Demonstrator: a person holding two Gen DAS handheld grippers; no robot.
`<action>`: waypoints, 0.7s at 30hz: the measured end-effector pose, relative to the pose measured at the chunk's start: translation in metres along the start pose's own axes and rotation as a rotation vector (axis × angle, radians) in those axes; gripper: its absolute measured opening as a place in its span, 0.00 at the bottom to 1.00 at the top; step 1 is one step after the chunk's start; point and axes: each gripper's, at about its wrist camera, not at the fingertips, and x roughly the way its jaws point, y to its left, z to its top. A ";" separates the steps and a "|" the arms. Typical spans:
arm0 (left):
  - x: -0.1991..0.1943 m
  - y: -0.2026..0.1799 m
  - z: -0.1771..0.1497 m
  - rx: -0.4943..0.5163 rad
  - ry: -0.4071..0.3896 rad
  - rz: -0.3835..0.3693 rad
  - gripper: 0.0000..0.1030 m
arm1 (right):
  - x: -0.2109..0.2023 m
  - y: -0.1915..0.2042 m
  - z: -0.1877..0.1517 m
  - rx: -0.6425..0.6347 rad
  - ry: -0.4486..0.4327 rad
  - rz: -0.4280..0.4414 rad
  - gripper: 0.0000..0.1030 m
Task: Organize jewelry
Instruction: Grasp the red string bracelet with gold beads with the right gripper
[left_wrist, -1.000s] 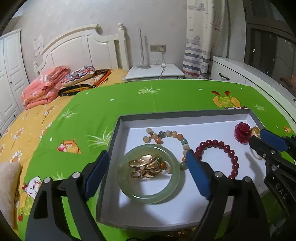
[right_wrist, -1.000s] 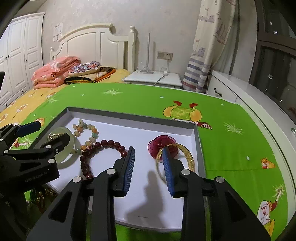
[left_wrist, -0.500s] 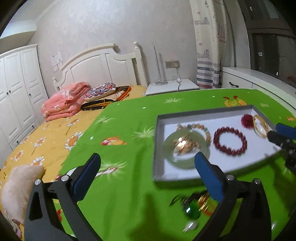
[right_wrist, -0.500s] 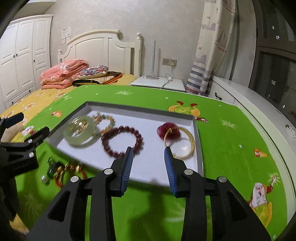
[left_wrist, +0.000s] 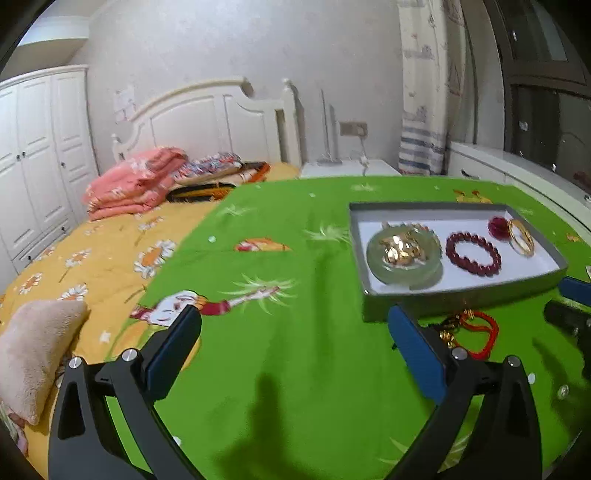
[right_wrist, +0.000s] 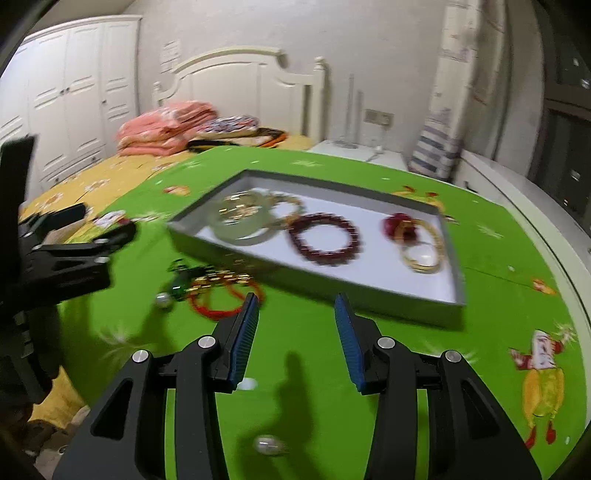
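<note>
A grey tray with a white floor lies on the green cloth. It holds a jade bangle with a gold piece inside, a dark red bead bracelet, a red flower and a gold bangle. In front of the tray lie a red cord bracelet, a green bead and a pearl. My left gripper is open and empty, left of the tray. My right gripper is open and empty, before the tray's front wall.
The green cloth covers a bed with a yellow flowered quilt. Folded pink blankets lie by the white headboard. A beige cushion sits near left. A small pearl lies below my right gripper. A white cabinet runs along the right.
Both grippers have pulled back from over the tray toward the near side. The right jaws have widened. The loose pieces in front of the tray have come into view.
</note>
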 end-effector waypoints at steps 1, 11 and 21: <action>0.003 0.000 0.000 0.002 0.018 -0.001 0.95 | 0.004 0.009 0.001 -0.017 0.015 0.011 0.40; 0.013 -0.001 0.002 0.003 0.050 0.033 0.95 | 0.037 0.030 0.010 -0.033 0.167 0.036 0.39; 0.012 -0.005 0.002 0.020 0.045 0.026 0.95 | 0.066 0.036 0.022 -0.022 0.238 0.024 0.23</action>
